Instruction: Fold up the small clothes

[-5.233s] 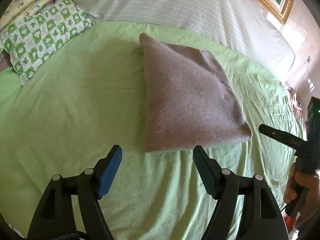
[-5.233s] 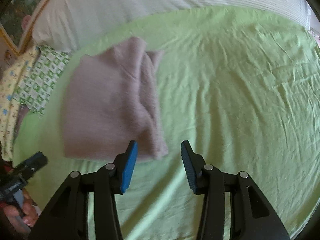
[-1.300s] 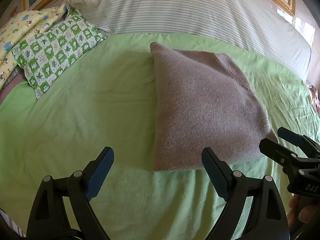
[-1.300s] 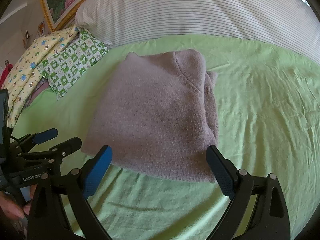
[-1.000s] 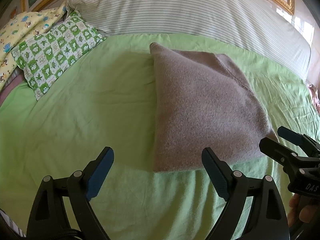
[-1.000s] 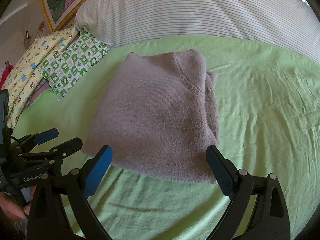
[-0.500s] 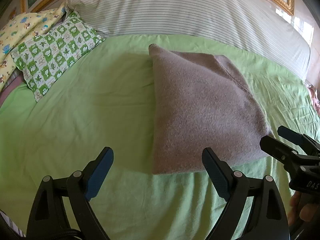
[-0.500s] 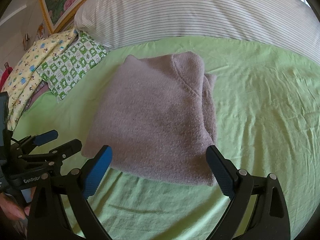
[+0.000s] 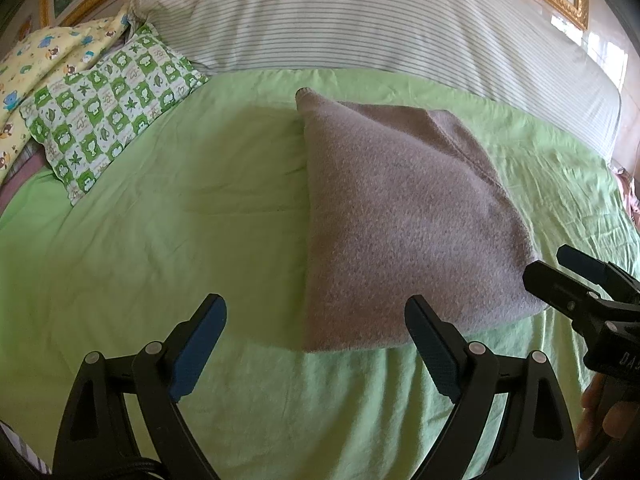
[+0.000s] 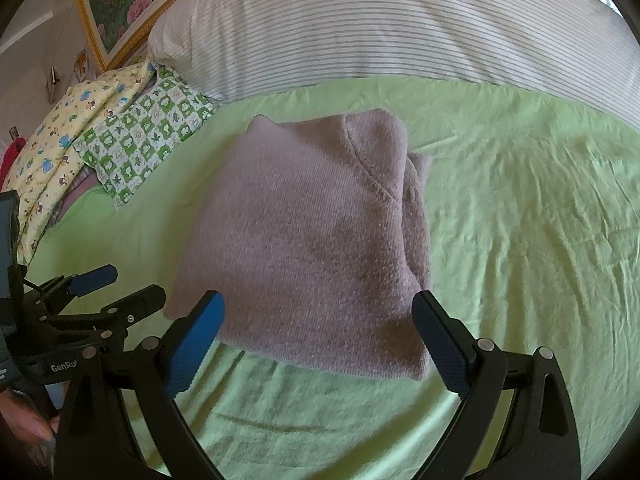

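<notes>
Blue-padded fingers of the left gripper (image 9: 316,344) stand wide apart and hold nothing, hovering over bare green sheet (image 9: 168,240). Just ahead of them and to the right lies the folded grey sweater (image 9: 400,232), flat on the sheet, its near edge between the two pads in the left wrist view. Further right, the right gripper (image 9: 568,276) points in toward the sweater's near right corner, with a hand (image 9: 600,420) gripping its handle below.

From the right wrist view, the right gripper (image 10: 318,336) is likewise spread wide and empty, its pads on either side of the sweater's (image 10: 312,232) near edge without touching it. To its left sits the left gripper (image 10: 108,292), near the sweater's left corner.

Beyond the sweater, a long striped bolster (image 9: 360,24) runs across the head of the bed. Ahead and to the left lie a green-checked pillow (image 9: 108,112) and a yellow printed one (image 9: 44,56). Nothing lies between either gripper and the sweater.
</notes>
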Tool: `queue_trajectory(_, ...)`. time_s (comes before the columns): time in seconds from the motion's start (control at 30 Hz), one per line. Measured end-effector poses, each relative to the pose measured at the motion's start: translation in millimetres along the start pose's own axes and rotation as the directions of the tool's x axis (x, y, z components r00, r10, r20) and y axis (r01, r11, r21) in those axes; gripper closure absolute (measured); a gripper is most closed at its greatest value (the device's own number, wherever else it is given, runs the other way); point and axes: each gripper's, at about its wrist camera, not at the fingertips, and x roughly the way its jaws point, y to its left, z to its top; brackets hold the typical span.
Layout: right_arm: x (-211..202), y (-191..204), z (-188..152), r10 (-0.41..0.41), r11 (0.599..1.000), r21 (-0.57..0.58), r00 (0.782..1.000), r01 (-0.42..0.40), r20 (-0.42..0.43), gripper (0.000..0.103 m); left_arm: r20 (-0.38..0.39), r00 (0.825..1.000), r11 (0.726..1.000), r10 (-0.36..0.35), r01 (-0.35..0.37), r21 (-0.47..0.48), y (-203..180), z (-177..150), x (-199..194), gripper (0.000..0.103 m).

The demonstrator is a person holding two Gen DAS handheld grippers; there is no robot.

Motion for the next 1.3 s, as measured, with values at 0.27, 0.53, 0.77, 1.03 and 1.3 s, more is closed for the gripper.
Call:
queue_trajectory(0.27, 0.5, -1.1, 3.6, 0.004, 1.0, 0.005, 1.0, -0.004, 0.001, 0.008, -0.004, 1.0, 1.0, 0.001, -0.001, 0.0, 0.2, 3.6, 2.3, 0.012)
queue_trajectory(0.53, 0.7, -1.0, 4.8, 0.004, 1.0, 0.008, 1.0, -0.004, 0.0, 0.008, -0.009, 1.0, 1.0, -0.004, 0.004, 0.004, 1.9, 6.7, 4.7, 0.012)
queue_trajectory(0.77, 1.9, -1.9, 8.5, 0.008, 1.0, 0.01, 1.0, -0.008, 0.001, 0.008, -0.017, 1.0, 1.0, -0.004, 0.004, 0.003, 5.1, 12.5, 9.7, 0.012)
queue_trajectory(1.03, 4.5, -5.4, 12.1, 0.013, 1.0, 0.021, 1.0, -0.013, 0.001, 0.008, -0.022, 1.0, 1.0, -0.012, 0.012, 0.01, 3.8, 17.8, 14.4, 0.012)
queue_trajectory(1.3, 8.0, -10.1, 13.0, 0.012, 0.999, 0.036, 1.0, -0.011, -0.004, 0.008, -0.027, 1.0, 1.0, -0.006, 0.007, 0.004, 4.1, 20.0, 18.9, 0.013)
